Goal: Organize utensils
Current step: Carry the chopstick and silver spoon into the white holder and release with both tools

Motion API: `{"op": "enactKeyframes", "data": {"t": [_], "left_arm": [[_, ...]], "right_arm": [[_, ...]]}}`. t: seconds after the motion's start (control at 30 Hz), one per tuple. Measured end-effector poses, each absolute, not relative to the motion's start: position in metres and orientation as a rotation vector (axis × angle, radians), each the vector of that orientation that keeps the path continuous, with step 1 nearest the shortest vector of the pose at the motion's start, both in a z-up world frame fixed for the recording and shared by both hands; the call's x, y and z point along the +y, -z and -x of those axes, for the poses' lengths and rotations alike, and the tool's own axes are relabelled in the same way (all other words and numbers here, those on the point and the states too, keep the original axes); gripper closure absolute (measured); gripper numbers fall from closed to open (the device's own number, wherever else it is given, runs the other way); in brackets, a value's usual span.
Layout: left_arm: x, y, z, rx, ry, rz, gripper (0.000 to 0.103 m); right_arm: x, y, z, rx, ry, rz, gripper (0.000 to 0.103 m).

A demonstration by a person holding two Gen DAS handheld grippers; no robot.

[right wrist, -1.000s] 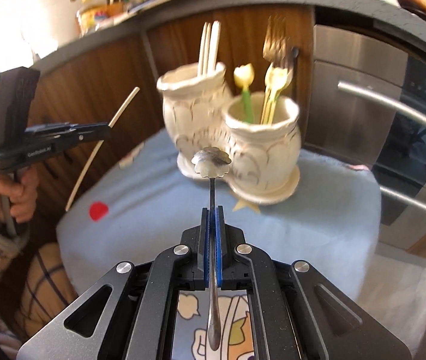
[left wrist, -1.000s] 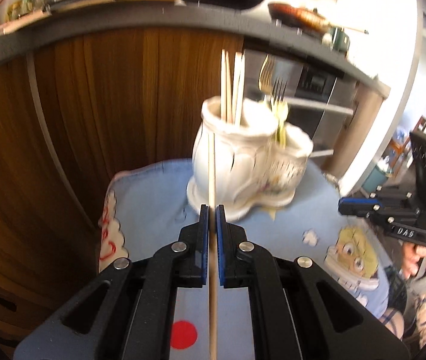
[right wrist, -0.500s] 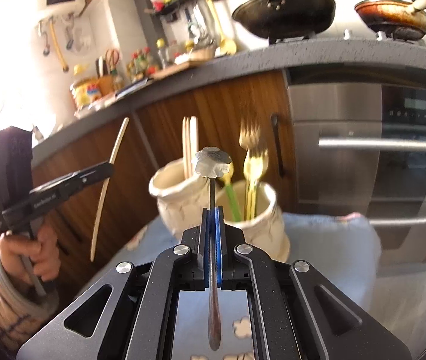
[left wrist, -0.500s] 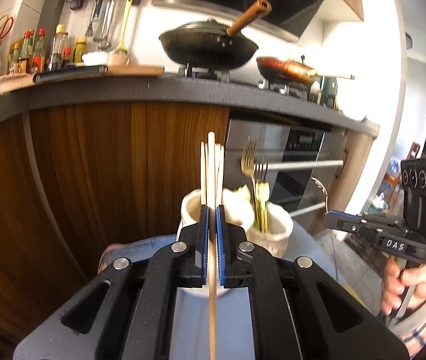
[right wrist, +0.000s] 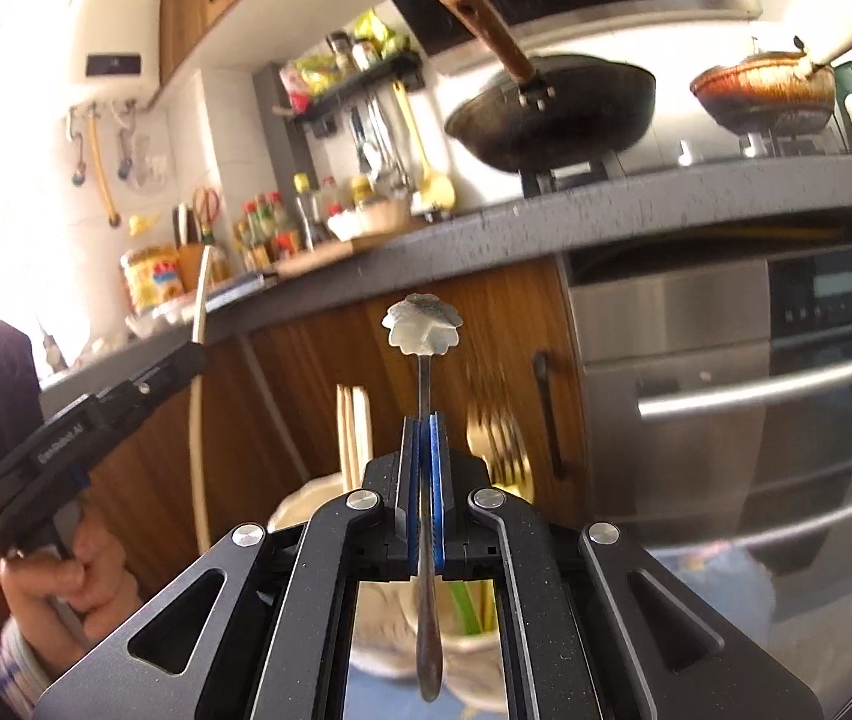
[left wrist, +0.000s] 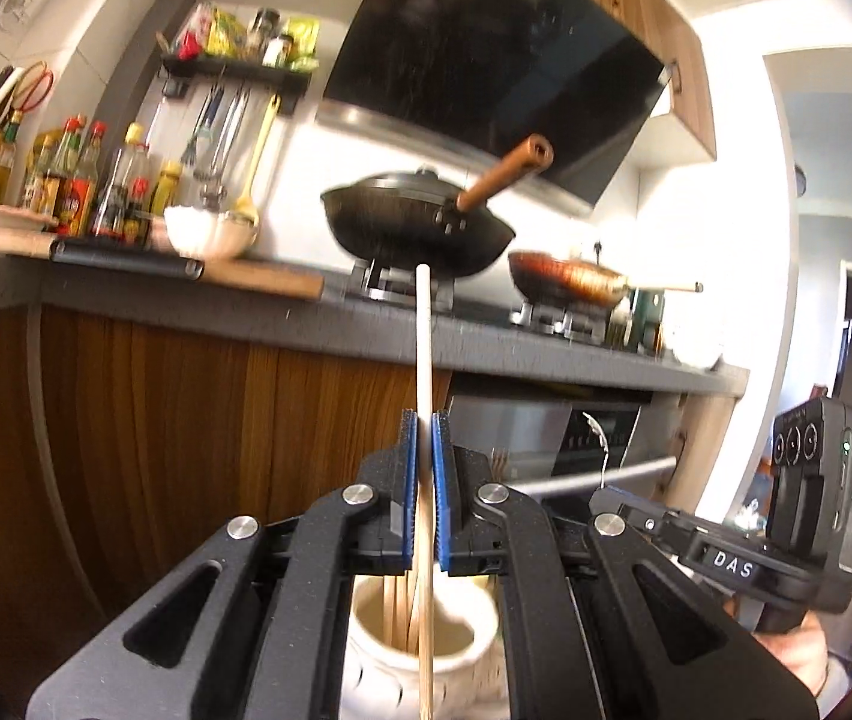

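Observation:
My left gripper point(left wrist: 424, 420) is shut on a pale wooden chopstick point(left wrist: 423, 330) that stands upright. Its lower end hangs over the mouth of a white ceramic jar point(left wrist: 384, 660) holding several more chopsticks. My right gripper point(right wrist: 423, 420) is shut on the handle of a metal spoon point(right wrist: 423, 324) with a flower-shaped bowl pointing up. Below it, blurred, are the chopstick jar point(right wrist: 300, 510) and a second jar with gold forks point(right wrist: 498, 456) and a green stem point(right wrist: 462, 606). The left gripper point(right wrist: 183, 363) with its chopstick point(right wrist: 198, 420) shows at the left of the right wrist view.
Behind the jars stand a wooden cabinet front point(left wrist: 156, 420) and a steel oven point(right wrist: 756, 390) with bar handles. The grey counter point(left wrist: 186, 300) above carries a black wok point(left wrist: 420, 228), a brown pan point(left wrist: 570, 282), bottles and a cutting board. A blue cloth point(right wrist: 726, 576) lies under the jars.
Both grippers have risen and tipped up toward level, so the views swung from the cloth to the counter. The jars now sit low, right under the fingers. Both grips are unchanged.

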State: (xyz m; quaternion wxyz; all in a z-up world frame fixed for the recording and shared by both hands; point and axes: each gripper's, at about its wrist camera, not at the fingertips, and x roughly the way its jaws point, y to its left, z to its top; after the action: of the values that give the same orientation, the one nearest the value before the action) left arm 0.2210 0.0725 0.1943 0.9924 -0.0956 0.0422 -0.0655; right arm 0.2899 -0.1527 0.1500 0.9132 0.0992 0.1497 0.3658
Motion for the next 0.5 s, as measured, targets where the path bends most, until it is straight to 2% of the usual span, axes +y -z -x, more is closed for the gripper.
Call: {"op": "enactKeyframes", "data": {"t": [0.27,0.5], "left_arm": [[0.069,-0.200,-0.245,-0.067,0.094,0.188,0.098],[0.058,-0.168,-0.273,-0.038,0.041,0.172,0.098]], "right_arm": [[-0.145,-0.153,-0.297,0.207,-0.721,-0.180,0.099],[-0.127,-0.143,-0.310,0.197,-0.690,-0.111,0.099]]}}
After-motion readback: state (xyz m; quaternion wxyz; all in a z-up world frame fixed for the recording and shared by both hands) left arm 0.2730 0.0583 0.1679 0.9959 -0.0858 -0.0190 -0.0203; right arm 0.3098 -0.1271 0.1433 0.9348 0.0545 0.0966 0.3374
